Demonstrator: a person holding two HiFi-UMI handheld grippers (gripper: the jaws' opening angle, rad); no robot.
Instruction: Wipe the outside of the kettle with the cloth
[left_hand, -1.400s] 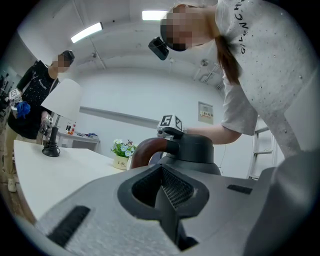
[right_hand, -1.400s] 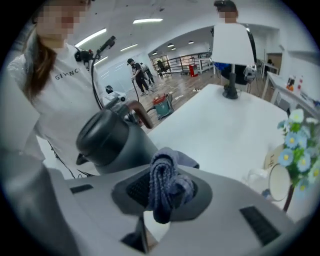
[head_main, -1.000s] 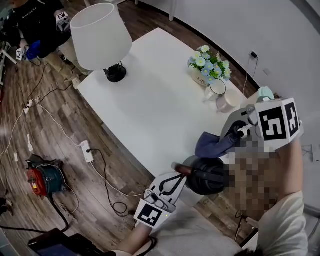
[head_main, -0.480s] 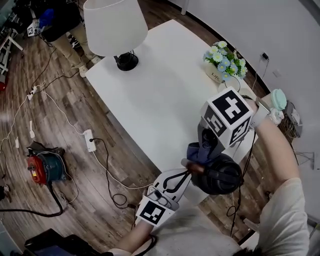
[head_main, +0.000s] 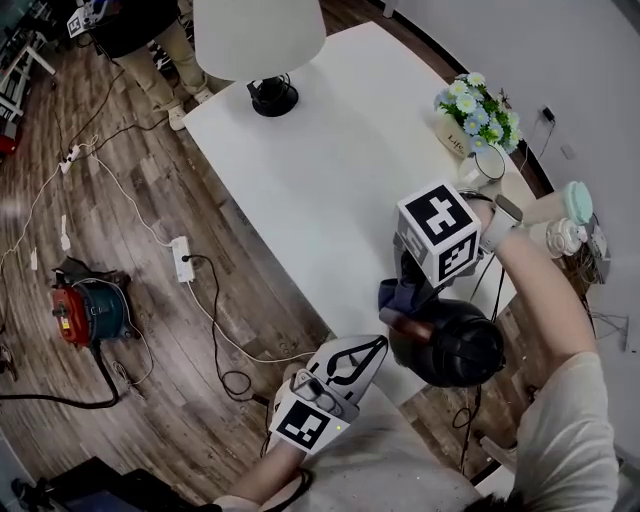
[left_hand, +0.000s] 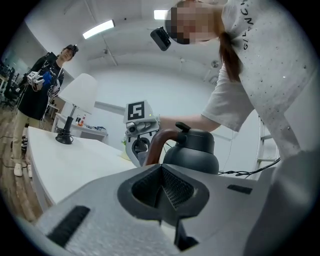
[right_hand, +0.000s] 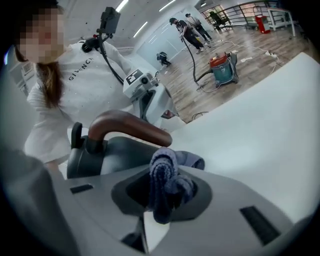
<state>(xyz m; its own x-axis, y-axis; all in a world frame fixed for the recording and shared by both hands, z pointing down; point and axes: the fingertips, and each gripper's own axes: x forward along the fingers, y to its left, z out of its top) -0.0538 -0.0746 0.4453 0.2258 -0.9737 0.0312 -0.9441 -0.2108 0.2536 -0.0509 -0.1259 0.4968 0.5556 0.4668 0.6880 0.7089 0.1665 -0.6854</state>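
The dark kettle (head_main: 447, 346) stands at the white table's (head_main: 330, 170) near edge, its brown handle (head_main: 402, 327) pointing left. My right gripper (head_main: 408, 288) hangs over that handle, shut on a bunched blue cloth (head_main: 400, 298) that rests against the kettle's left side. In the right gripper view the cloth (right_hand: 167, 182) fills the jaws, with the kettle (right_hand: 107, 152) just beyond. My left gripper (head_main: 372, 348) sits below and left of the kettle, shut and empty. The left gripper view shows its pads (left_hand: 170, 187) pressed together, the kettle (left_hand: 192, 150) ahead.
A white lamp (head_main: 260, 40) stands at the table's far end. A flower pot (head_main: 475, 105) and a white mug (head_main: 483, 168) sit at the right edge. Cables, a power strip (head_main: 183, 272) and a red vacuum (head_main: 85, 310) lie on the wooden floor.
My right gripper swung from the kettle's right side across to its handle side, carrying the cloth. The left gripper has stayed beside the kettle.
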